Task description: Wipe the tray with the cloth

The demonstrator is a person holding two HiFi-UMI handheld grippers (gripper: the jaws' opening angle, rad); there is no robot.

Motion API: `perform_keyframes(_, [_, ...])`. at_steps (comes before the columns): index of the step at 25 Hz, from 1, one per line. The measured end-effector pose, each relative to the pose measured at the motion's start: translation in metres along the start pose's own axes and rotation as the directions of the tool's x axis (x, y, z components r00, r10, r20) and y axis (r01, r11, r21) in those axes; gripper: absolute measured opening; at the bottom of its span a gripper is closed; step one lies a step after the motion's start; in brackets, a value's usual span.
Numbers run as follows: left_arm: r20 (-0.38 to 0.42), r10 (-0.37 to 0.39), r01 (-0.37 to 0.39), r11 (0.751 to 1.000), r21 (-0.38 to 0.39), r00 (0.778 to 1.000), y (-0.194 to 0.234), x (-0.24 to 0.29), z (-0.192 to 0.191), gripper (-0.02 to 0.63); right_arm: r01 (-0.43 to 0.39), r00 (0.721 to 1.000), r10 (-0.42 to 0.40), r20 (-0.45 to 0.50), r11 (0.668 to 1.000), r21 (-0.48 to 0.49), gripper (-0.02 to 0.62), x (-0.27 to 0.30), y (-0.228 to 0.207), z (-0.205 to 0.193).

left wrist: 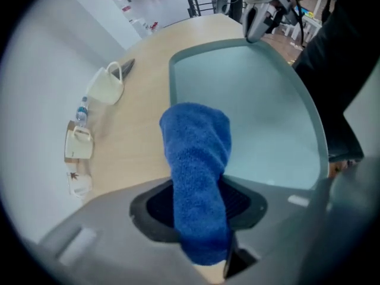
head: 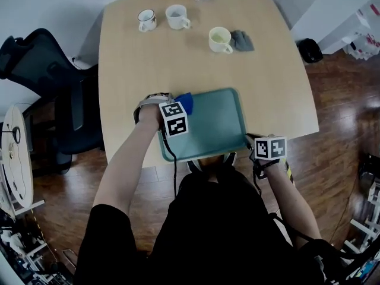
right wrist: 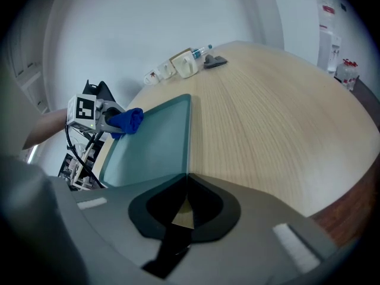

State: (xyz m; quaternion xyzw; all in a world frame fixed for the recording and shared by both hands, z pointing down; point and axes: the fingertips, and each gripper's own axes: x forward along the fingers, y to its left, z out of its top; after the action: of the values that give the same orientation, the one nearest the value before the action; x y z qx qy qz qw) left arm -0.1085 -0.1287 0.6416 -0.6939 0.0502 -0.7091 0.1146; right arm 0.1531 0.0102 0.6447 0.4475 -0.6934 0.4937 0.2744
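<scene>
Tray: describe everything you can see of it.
The tray is teal, plastic-looking, rectangular with rounded corners and a low raised rim; its inside looks bare. It lies flat on the light wooden table, at the near edge. The right tool is shut on its near right corner. The blue cloth, held by the left tool, sits at its far left corner.

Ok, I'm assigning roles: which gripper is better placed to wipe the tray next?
Left. The left gripper is shut on the blue cloth at the tray rim; the right gripper only clamps a near corner.
</scene>
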Motion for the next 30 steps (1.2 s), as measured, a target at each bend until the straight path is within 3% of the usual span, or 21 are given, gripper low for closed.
perform_keyframes(5, [-0.008,0.045,-0.044,0.995,0.087,0.999,-0.023,-0.007,0.007,0.167,-0.009,1.0,0.009,0.018,1.0,0.026,0.017,-0.003,-0.003,-0.002])
perform_keyframes(11, [0.056,0.011,-0.014,0.998,0.067,0.998,-0.096,-0.026,0.016,0.167,-0.004,1.0,0.004,-0.001,1.0,0.015,0.017,-0.005,-0.006,-0.005])
perform_keyframes(16, [0.104,-0.035,0.023,0.992,0.121,0.994,-0.163,-0.042,0.03,0.167,0.008,1.0,-0.008,-0.011,1.0,-0.001,0.017,-0.004,-0.008,-0.003])
perform_keyframes(19, [0.106,-0.025,0.008,0.988,0.155,0.994,-0.179,-0.045,0.034,0.166,0.013,1.0,-0.013,-0.023,1.0,-0.018,0.017,-0.003,-0.007,-0.002])
perform_keyframes(23, [0.064,0.01,-0.023,0.978,0.207,0.998,-0.162,-0.038,0.023,0.166,0.024,0.999,-0.025,-0.037,0.999,-0.033,0.017,-0.003,-0.005,-0.003])
perform_keyframes(26, [-0.023,0.083,-0.075,0.969,0.235,0.996,-0.104,-0.021,-0.002,0.166,0.022,0.999,-0.023,-0.035,0.999,-0.034,0.017,-0.001,-0.003,-0.002])
perform_keyframes(30, [-0.167,0.158,-0.12,0.969,0.218,0.973,-0.018,-0.008,-0.047,0.166,0.023,0.999,-0.024,-0.029,0.999,-0.032,0.017,0.0,-0.001,-0.002])
